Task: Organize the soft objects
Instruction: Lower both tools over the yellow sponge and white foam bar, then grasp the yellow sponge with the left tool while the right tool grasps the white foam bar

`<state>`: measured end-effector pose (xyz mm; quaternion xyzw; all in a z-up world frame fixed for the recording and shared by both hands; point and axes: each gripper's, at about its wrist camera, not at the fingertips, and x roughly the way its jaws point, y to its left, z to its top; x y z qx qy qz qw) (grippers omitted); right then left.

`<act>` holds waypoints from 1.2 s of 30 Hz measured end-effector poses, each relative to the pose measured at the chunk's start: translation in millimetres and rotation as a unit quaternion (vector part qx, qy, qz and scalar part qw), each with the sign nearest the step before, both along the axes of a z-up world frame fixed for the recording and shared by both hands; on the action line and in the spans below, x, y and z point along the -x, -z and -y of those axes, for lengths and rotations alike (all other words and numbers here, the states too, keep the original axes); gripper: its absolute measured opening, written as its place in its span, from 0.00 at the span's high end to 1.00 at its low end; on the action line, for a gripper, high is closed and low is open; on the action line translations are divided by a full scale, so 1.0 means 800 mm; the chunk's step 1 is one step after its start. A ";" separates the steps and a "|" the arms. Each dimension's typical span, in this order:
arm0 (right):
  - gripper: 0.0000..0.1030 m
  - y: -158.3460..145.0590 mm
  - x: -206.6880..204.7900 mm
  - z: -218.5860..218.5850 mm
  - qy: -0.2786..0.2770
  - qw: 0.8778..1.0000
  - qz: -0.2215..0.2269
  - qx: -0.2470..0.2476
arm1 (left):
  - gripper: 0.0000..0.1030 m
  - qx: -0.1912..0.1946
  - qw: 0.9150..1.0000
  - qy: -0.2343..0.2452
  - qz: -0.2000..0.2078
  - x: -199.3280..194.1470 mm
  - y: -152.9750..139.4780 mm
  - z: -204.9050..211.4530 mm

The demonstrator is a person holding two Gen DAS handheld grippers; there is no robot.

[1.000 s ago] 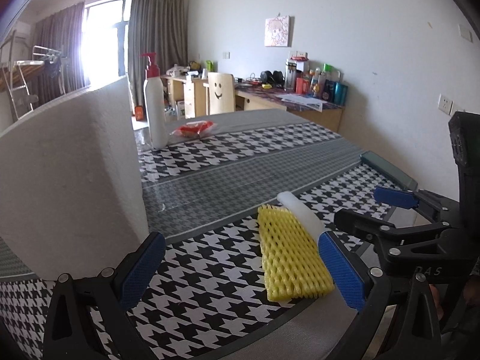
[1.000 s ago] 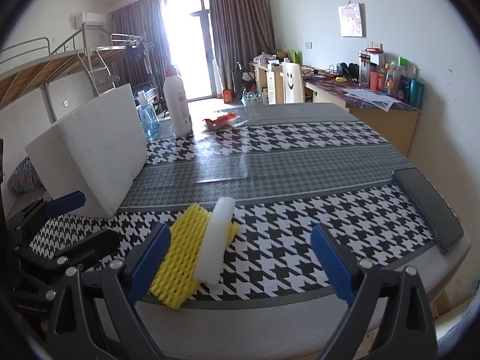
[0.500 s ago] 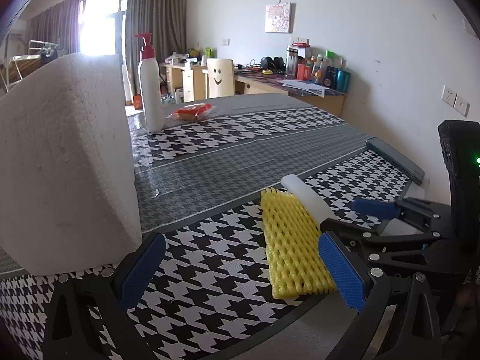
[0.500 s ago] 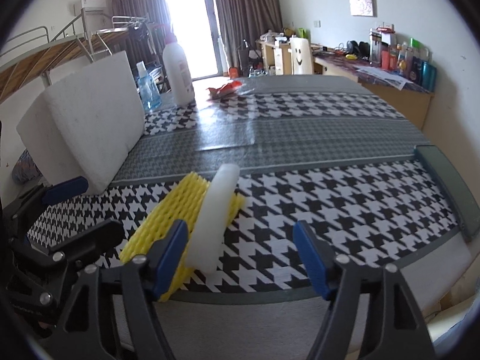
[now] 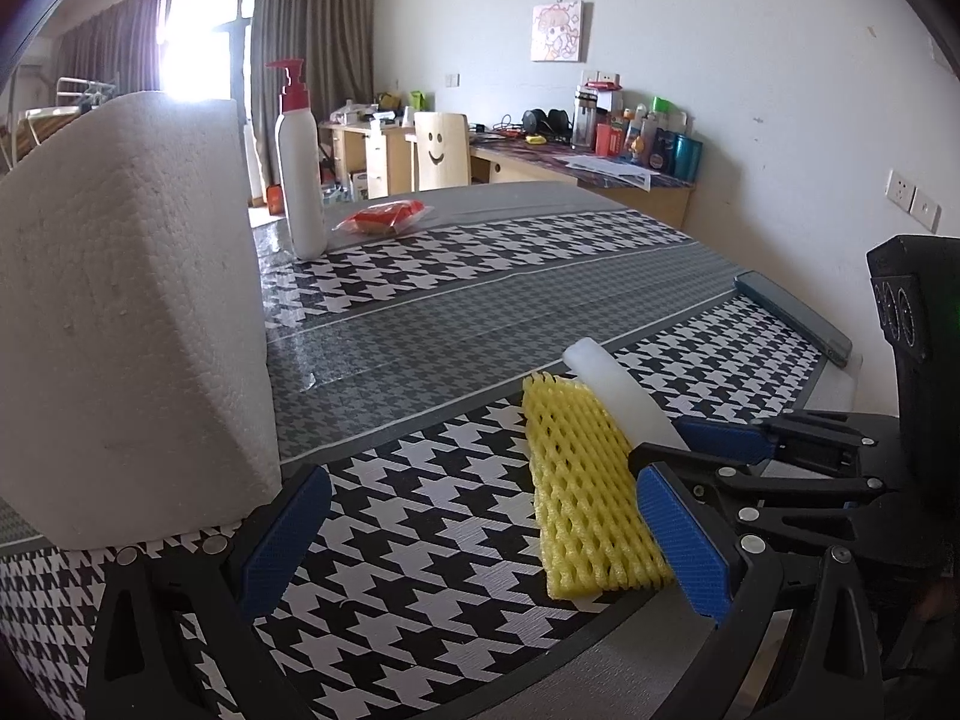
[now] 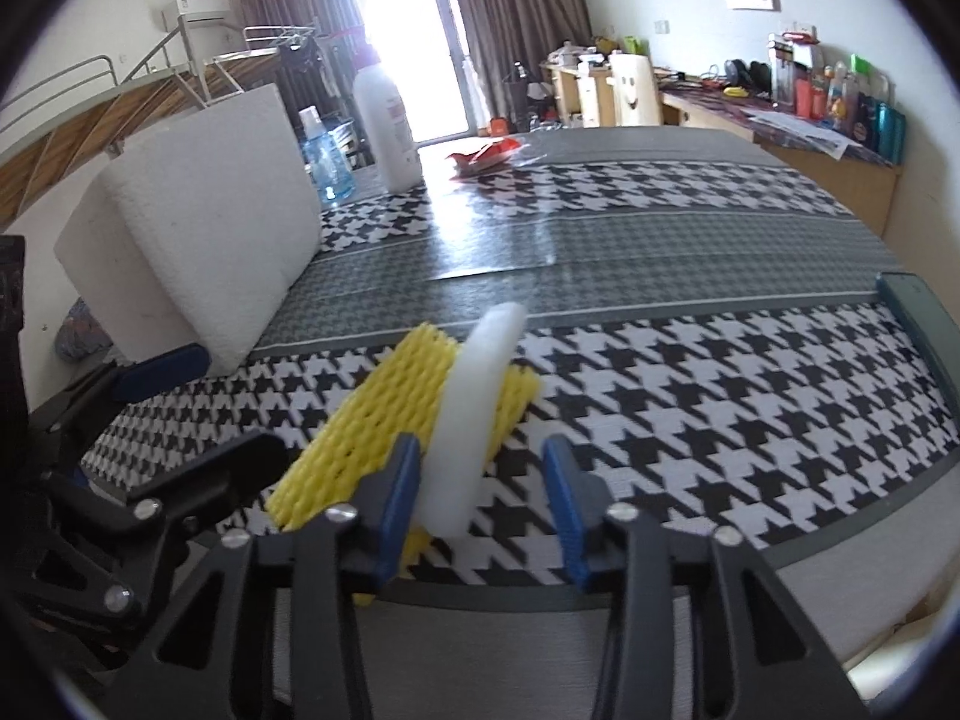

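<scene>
A yellow foam net (image 5: 588,492) lies flat near the front edge of the houndstooth table, with a white foam strip (image 5: 618,384) resting across it. My right gripper (image 6: 483,504) is low over the strip (image 6: 474,396) and its jaws are closing. The strip is between them: the left pad touches it, the right pad stands apart. My left gripper (image 5: 480,546) is open and holds nothing, just left of the net (image 6: 372,414). A large white foam block (image 5: 120,312) stands upright to its left. The right gripper (image 5: 678,444) also shows in the left wrist view.
A white pump bottle (image 5: 300,180) and a red packet (image 5: 384,219) sit at the far side of the table. A dark grey bar (image 5: 792,318) lies along the right edge. A blue water bottle (image 6: 324,162) stands behind the foam block (image 6: 210,240). A desk and a chair stand beyond.
My right gripper has sunk toward the table and its jaws have narrowed from wide apart to close around the white strip. The left gripper has barely moved.
</scene>
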<state>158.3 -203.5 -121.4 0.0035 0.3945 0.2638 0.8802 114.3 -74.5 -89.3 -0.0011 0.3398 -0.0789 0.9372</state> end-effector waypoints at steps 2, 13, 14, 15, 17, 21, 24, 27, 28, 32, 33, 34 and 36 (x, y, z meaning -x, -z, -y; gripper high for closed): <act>0.68 0.000 0.002 -0.003 -0.006 1.000 0.000 0.002 | 0.01 -0.001 1.000 0.002 0.001 0.001 0.000 0.001; 0.83 -0.016 0.008 0.010 -0.006 1.000 0.013 -0.024 | 0.01 -0.002 1.000 0.013 -0.001 -0.005 0.001 0.011; 0.83 -0.017 0.008 0.013 -0.007 0.999 0.012 -0.030 | 0.01 -0.001 1.000 0.016 -0.001 -0.005 0.002 0.012; 0.83 -0.018 0.008 0.015 -0.007 0.999 0.010 -0.036 | 0.01 -0.002 1.000 0.018 -0.002 -0.005 0.002 0.014; 0.83 -0.019 0.008 0.019 -0.004 0.999 0.010 -0.040 | 0.01 -0.004 1.000 0.027 -0.003 -0.006 0.003 0.019; 0.83 -0.017 0.004 0.026 0.003 0.999 0.006 -0.044 | 0.04 -0.002 0.999 0.048 -0.007 -0.005 0.005 0.028; 0.83 -0.014 0.004 0.028 0.005 0.999 0.003 -0.043 | 0.12 0.003 0.997 0.071 -0.021 -0.006 0.009 0.035; 0.83 -0.012 0.003 0.029 0.007 0.999 -0.001 -0.044 | 0.23 0.011 0.995 0.086 -0.041 -0.010 0.015 0.040; 0.83 -0.011 0.004 0.030 0.006 0.999 -0.001 -0.045 | 0.25 0.014 0.995 0.091 -0.048 -0.012 0.018 0.042; 0.83 -0.010 0.006 0.034 0.005 0.999 -0.002 -0.046 | 0.38 0.011 0.993 0.102 -0.063 -0.015 0.025 0.049; 0.83 -0.009 0.007 0.034 0.005 0.999 -0.002 -0.046 | 0.39 0.010 0.993 0.103 -0.061 -0.014 0.026 0.051; 0.83 -0.009 0.007 0.034 0.006 0.999 -0.002 -0.046 | 0.40 0.007 0.993 0.104 -0.059 -0.013 0.025 0.053; 0.83 -0.009 0.007 0.034 0.006 0.999 -0.002 -0.047 | 0.47 0.008 0.992 0.110 -0.060 -0.012 0.025 0.057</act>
